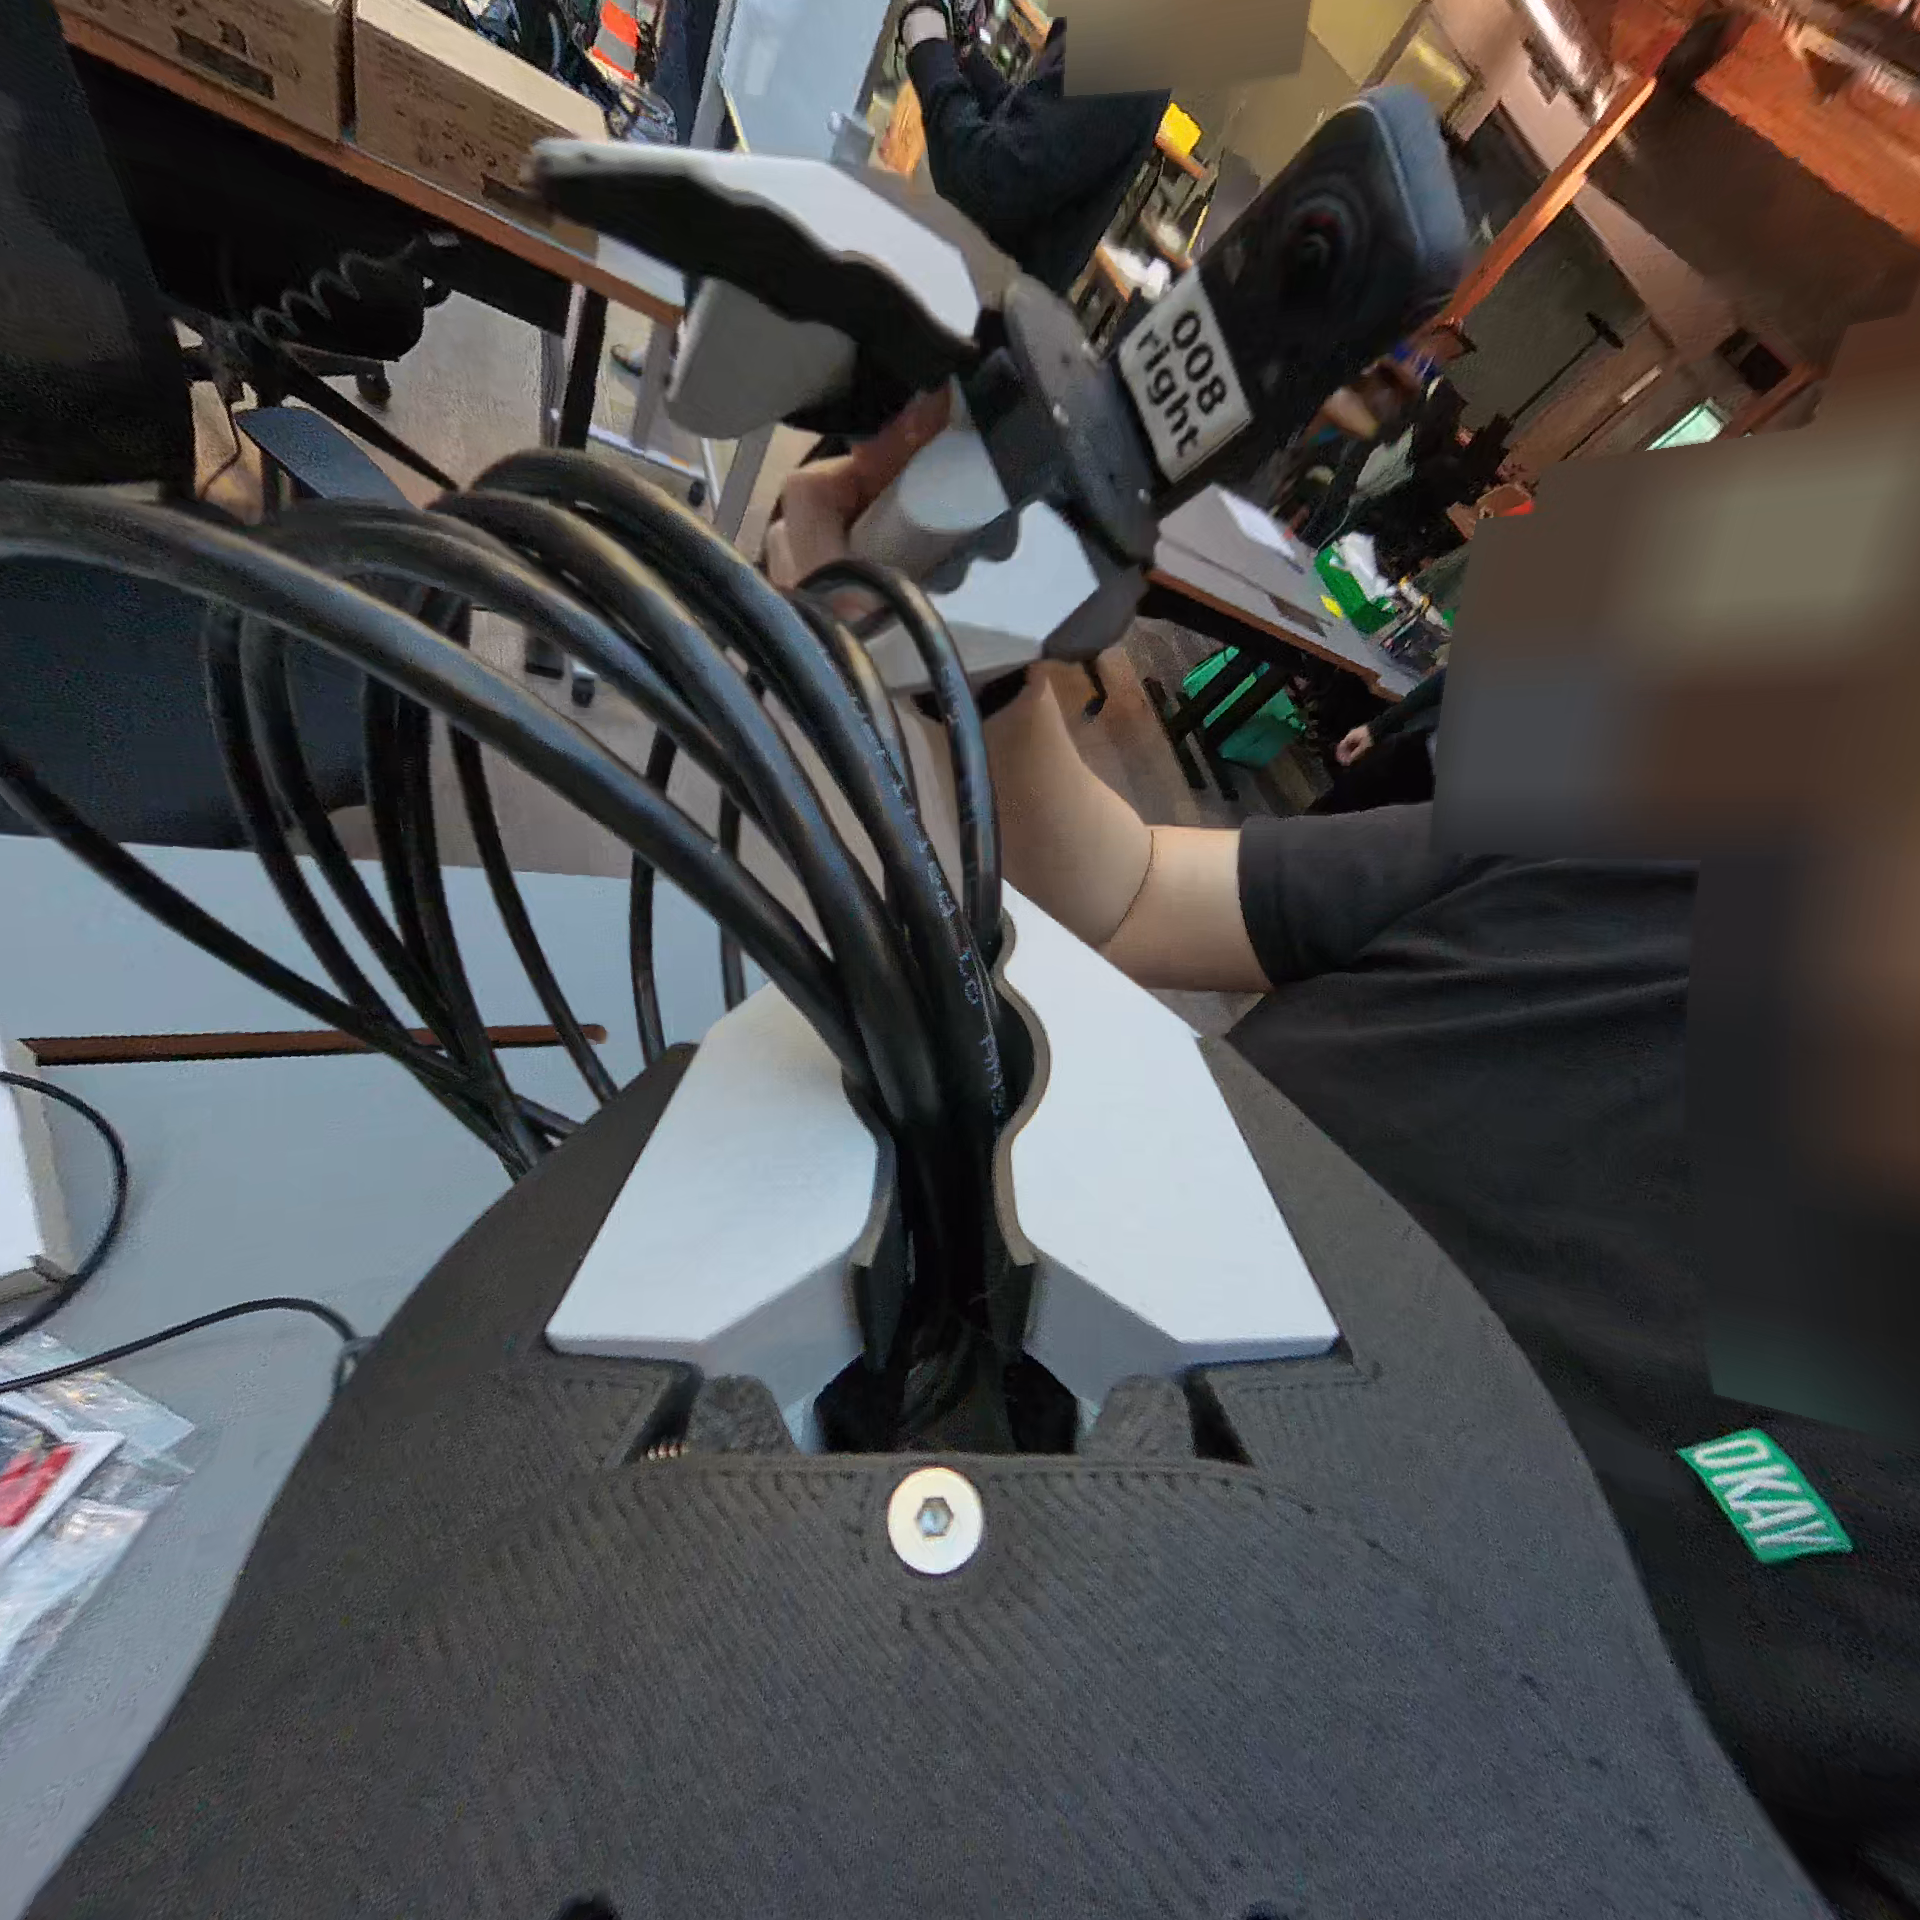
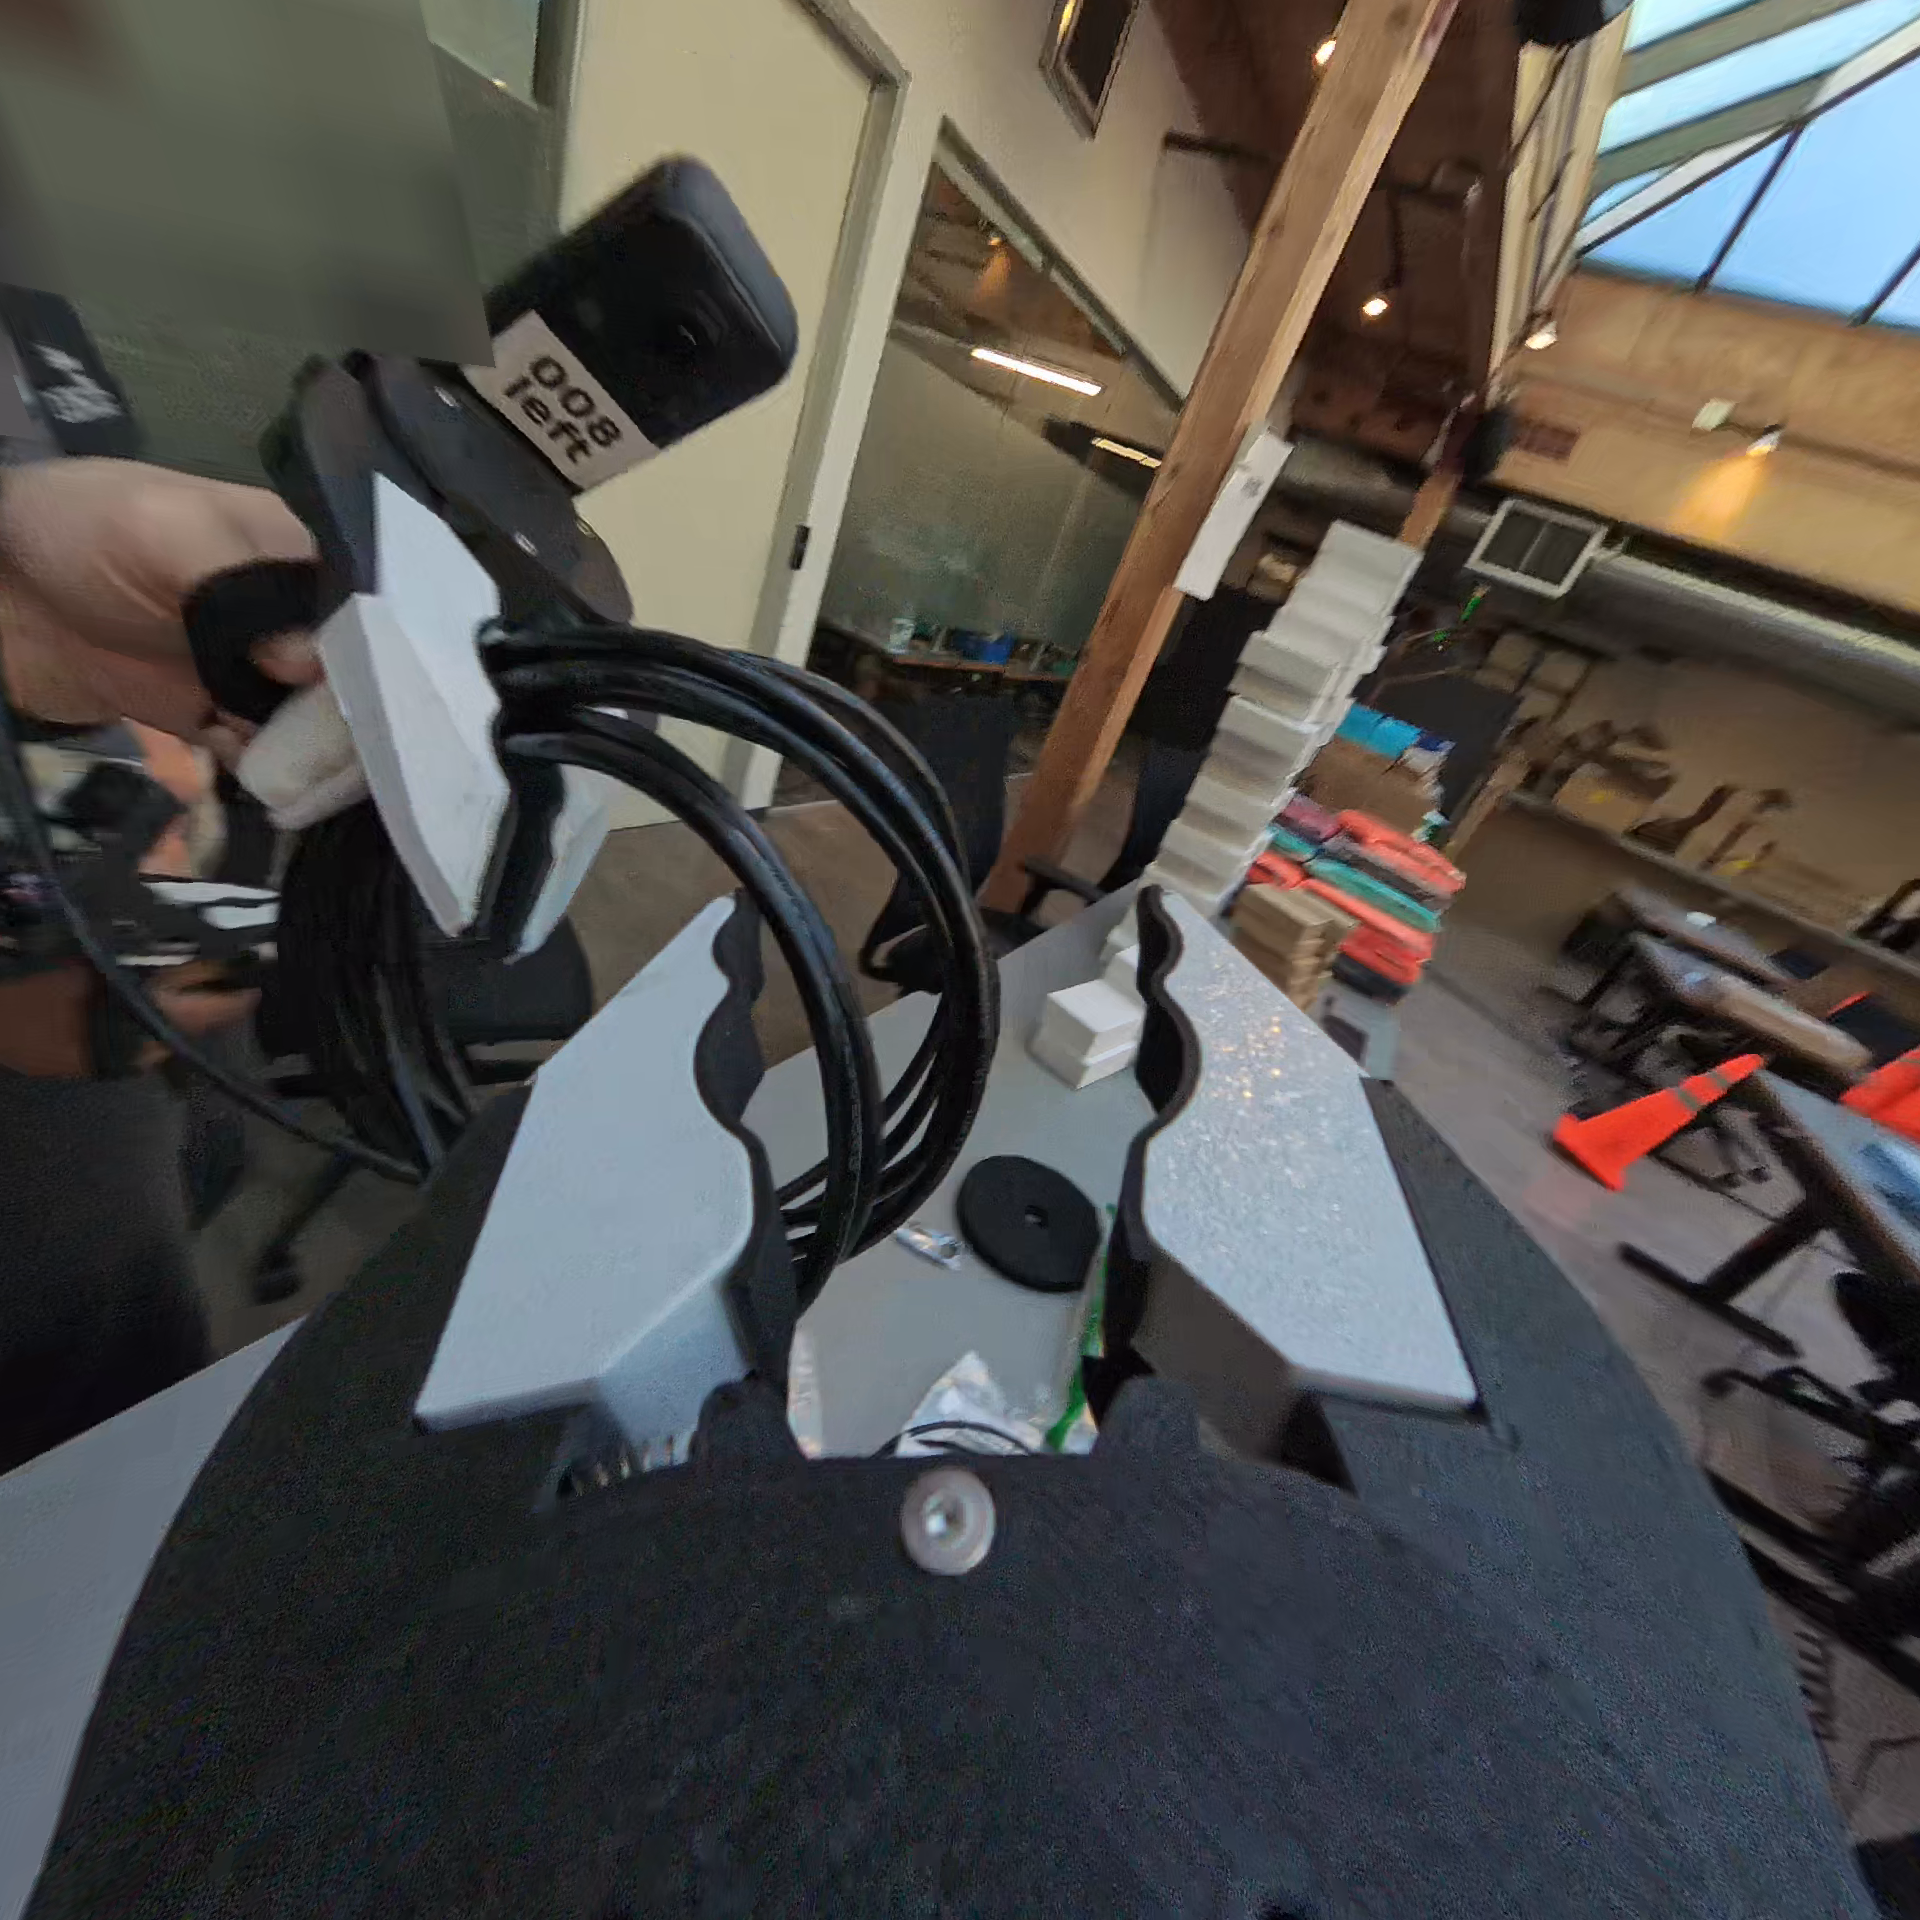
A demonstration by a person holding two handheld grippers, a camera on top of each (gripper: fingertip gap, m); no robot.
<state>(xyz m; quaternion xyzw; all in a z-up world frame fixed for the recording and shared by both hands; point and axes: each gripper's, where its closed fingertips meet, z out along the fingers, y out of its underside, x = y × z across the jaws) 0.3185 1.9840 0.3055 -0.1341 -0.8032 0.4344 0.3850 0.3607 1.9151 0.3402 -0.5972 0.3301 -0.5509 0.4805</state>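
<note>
My left gripper point(image 1: 997, 966) is shut on a coil of black cable point(image 1: 623, 727). Several loops are pinched between its grey fingers point(image 1: 769, 1174) and fan out up and to the left above the white table point(image 1: 260, 1164). In the right wrist view the left gripper point(image 2: 499, 914) holds the same coil point(image 2: 831, 769) up in the air at the left. My right gripper point(image 2: 940, 914) is open. The hanging loops pass between its fingers close to the left finger point(image 2: 613, 1143), and the pads do not press on them. The right gripper also shows in the left wrist view point(image 1: 717, 426), beyond the coil.
A black disc point(image 2: 1027, 1221), small white boxes point(image 2: 1081, 1029) and plastic packets point(image 2: 966, 1392) lie on the grey table point(image 2: 914, 1320). A tall stack of white boxes point(image 2: 1299, 727) and an orange cone point(image 2: 1652, 1117) stand farther off. A person in a black shirt point(image 1: 1455, 1039) is at the right.
</note>
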